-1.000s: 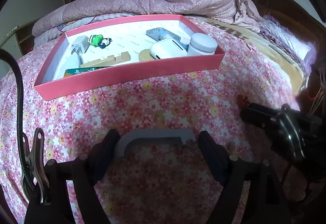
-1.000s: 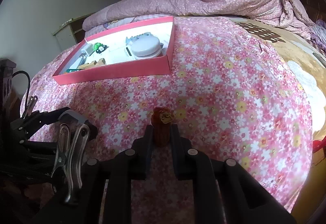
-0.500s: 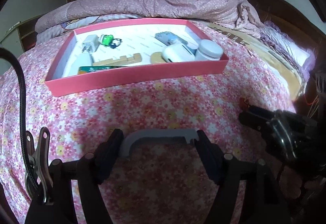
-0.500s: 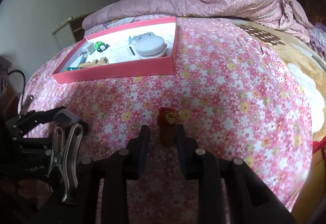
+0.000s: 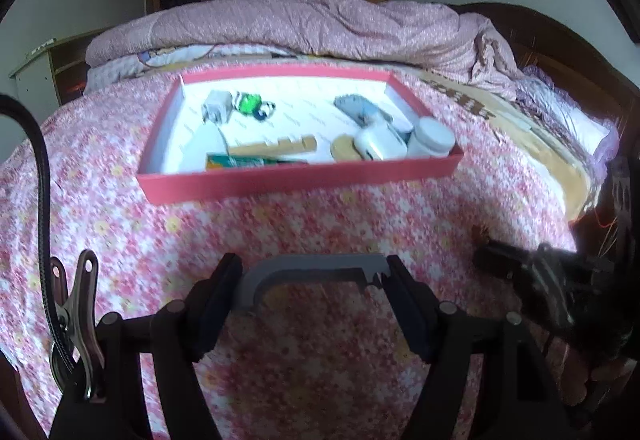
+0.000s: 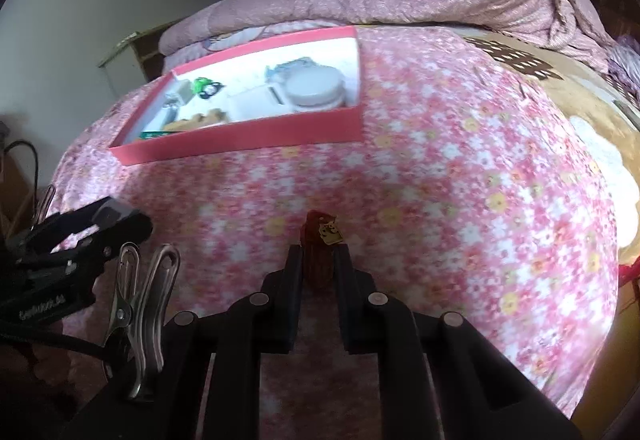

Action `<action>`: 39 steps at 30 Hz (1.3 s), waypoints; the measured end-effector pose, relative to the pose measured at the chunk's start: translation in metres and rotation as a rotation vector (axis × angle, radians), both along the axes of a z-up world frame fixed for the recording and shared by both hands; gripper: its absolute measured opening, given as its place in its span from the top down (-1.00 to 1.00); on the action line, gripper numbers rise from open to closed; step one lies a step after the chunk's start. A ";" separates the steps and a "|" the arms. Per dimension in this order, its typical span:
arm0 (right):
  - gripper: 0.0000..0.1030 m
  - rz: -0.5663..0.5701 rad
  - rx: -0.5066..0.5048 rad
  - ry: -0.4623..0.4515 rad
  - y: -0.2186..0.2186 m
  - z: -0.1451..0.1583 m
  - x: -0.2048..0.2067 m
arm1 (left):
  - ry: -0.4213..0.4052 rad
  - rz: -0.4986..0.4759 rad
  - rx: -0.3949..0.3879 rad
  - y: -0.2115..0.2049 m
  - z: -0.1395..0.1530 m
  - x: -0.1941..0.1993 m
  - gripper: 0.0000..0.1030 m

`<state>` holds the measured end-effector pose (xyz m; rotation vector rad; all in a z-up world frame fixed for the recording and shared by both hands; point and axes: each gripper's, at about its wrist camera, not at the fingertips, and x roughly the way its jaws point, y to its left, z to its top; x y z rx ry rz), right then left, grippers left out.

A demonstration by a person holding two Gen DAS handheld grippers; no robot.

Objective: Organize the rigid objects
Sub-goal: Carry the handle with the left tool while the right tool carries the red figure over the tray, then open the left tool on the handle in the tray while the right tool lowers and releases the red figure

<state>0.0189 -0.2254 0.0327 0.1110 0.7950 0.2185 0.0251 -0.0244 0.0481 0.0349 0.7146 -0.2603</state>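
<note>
Left tool (image 5: 314, 294) grips a grey bracket (image 5: 312, 272) crosswise; right tool (image 6: 318, 272) pinches an upright brown figurine (image 6: 320, 252). The red tray (image 5: 304, 176) lies ahead, upper centre, nearer the left.

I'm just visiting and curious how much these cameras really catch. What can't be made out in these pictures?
- Small reddish-brown thing in the right gripper, right wrist view: lower part hidden between the fingers; too blurred to identify.
- Grey bracket in the left gripper, left wrist view: both ends covered by the pads.
- Green packet in the red tray: print smeared, lower edge behind the tray's near wall.
- White jar, right wrist view: it hides things behind it.
</note>
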 end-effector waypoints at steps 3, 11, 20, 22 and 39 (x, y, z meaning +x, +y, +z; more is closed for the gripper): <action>0.68 0.038 0.001 -0.021 0.011 0.009 -0.002 | -0.036 0.006 0.000 0.004 0.010 0.002 -0.47; 0.68 0.067 0.020 -0.066 0.022 0.034 0.007 | -0.092 0.023 -0.011 0.016 0.036 0.022 -0.47; 0.68 0.078 0.012 -0.115 0.027 0.060 0.042 | -0.093 0.022 -0.013 0.013 0.052 0.059 -0.47; 0.69 0.076 0.017 -0.118 0.027 0.064 0.052 | -0.087 0.019 -0.018 0.010 0.053 0.069 -0.47; 0.68 0.010 -0.033 -0.088 0.012 0.060 0.127 | -0.032 0.054 -0.008 -0.004 0.041 0.135 -0.47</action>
